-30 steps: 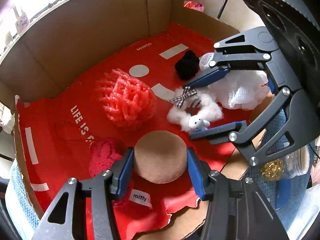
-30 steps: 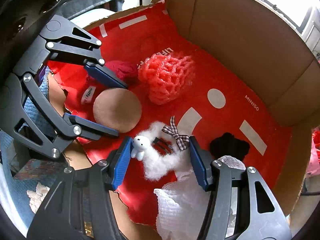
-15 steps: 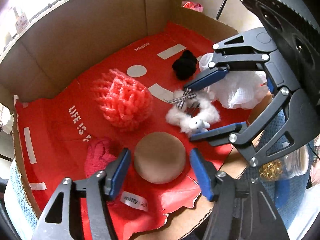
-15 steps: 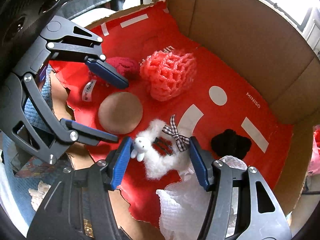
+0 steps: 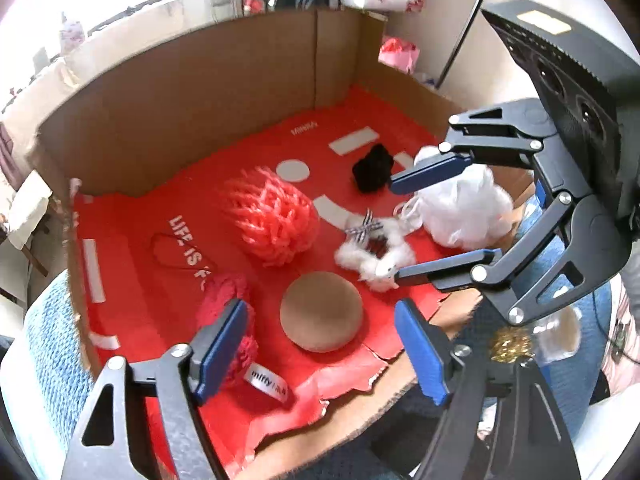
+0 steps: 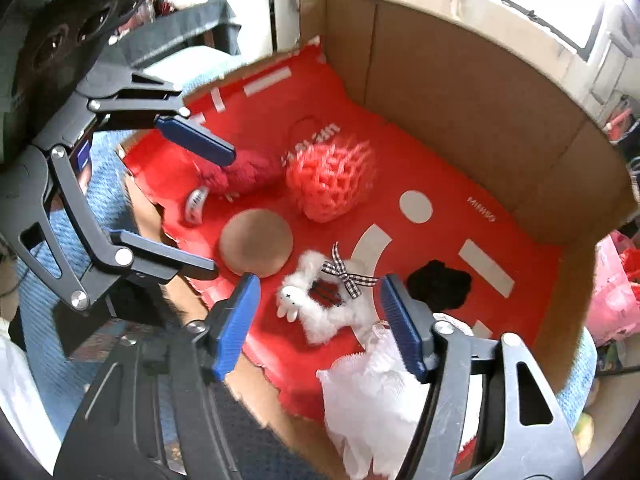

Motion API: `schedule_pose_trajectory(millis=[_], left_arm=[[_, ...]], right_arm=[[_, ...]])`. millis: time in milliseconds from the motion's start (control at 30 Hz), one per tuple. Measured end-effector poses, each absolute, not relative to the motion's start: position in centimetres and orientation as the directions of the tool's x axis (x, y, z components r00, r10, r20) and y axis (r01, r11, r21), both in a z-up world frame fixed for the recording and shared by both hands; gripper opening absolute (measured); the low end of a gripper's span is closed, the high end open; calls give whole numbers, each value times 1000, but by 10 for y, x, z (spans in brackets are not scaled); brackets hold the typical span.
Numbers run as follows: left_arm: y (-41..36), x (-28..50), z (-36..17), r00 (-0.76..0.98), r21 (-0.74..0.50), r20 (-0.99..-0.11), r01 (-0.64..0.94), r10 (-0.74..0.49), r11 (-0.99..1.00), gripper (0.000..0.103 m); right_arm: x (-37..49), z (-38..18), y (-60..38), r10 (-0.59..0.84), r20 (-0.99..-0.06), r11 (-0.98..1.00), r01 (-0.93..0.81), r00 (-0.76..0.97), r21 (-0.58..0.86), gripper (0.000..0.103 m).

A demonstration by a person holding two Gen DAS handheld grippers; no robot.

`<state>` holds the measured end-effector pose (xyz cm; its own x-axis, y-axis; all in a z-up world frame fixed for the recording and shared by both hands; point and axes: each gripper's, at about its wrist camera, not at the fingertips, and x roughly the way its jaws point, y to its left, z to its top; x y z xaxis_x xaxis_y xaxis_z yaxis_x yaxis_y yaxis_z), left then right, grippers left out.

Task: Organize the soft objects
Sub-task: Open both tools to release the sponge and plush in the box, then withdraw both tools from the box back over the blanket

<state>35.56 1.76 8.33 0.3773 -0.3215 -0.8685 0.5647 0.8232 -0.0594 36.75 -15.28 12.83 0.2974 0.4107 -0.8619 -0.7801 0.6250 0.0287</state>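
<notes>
A cardboard box (image 5: 200,100) lined with red paper holds the soft things. A brown round sponge (image 5: 322,316) lies on the liner between the fingers of my left gripper (image 5: 320,308). Its jaws are opening and the pads stand clear of the sponge. A white fluffy ring with a bunny and a checked bow (image 6: 324,304) lies under my right gripper (image 6: 320,284). Those jaws are opening too, with no pad touching it. A coral mesh ball (image 5: 276,216), a dark red fluffy piece (image 5: 228,300), a black scrunchie (image 5: 372,168) and a white net pouf (image 5: 464,208) lie around them.
The box walls rise high at the back and sides; the near edge is low and its red liner is torn. A blue knitted cloth (image 5: 52,340) lies under the box. A jar of gold beads (image 5: 512,344) stands outside at the right, near a pink bag (image 6: 616,292).
Both grippers have opened wider and lifted back. The left pads have come off the brown sponge and the right pads off the white fluffy ring; both things stay on the liner.
</notes>
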Motion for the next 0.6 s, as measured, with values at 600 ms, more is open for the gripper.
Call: schedule_pose_trajectory(millis=[600], left_arm=[[36,239,171,632,-36,-699,438,-336,898,103]], right_arm=[[273,230,-230,445,-696,799,-601,563,25,87]])
